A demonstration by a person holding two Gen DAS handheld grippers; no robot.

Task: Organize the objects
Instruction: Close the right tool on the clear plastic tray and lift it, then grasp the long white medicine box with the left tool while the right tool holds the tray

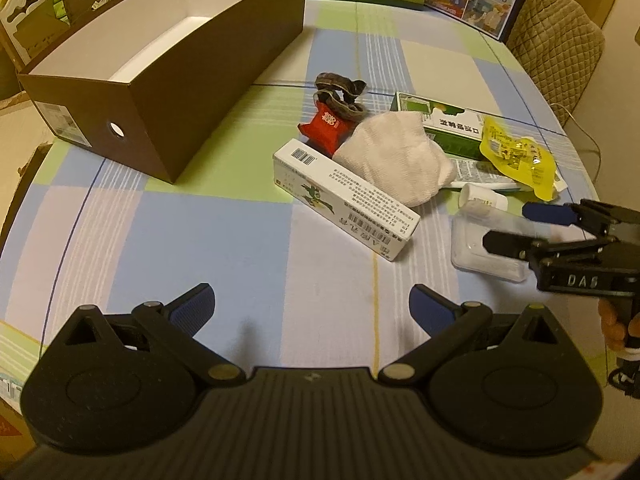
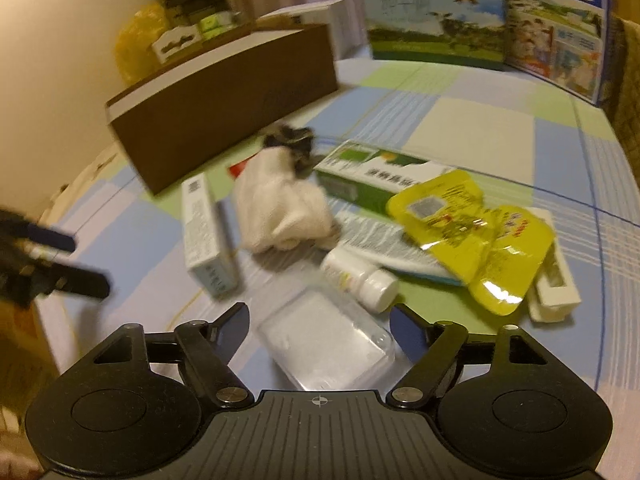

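Observation:
An open brown box [image 1: 168,80] with a white inside stands on the checked table; it also shows in the right wrist view [image 2: 224,108]. A pile lies to its right: a white carton [image 1: 344,196], a white cloth [image 1: 396,156], a red packet [image 1: 326,126], a green carton [image 1: 448,128], a yellow pouch [image 1: 516,156], a small white bottle [image 2: 360,278] and a clear plastic case [image 2: 328,340]. My left gripper [image 1: 312,306] is open and empty over bare tablecloth. My right gripper [image 2: 318,326] is open, its fingers either side of the clear case.
Two milk gift cartons [image 2: 436,20] stand at the table's far edge. A padded chair [image 1: 560,44] is at the far right. A white strip-shaped box [image 2: 554,276] lies right of the yellow pouch. Shelves with goods [image 2: 188,8] stand behind the brown box.

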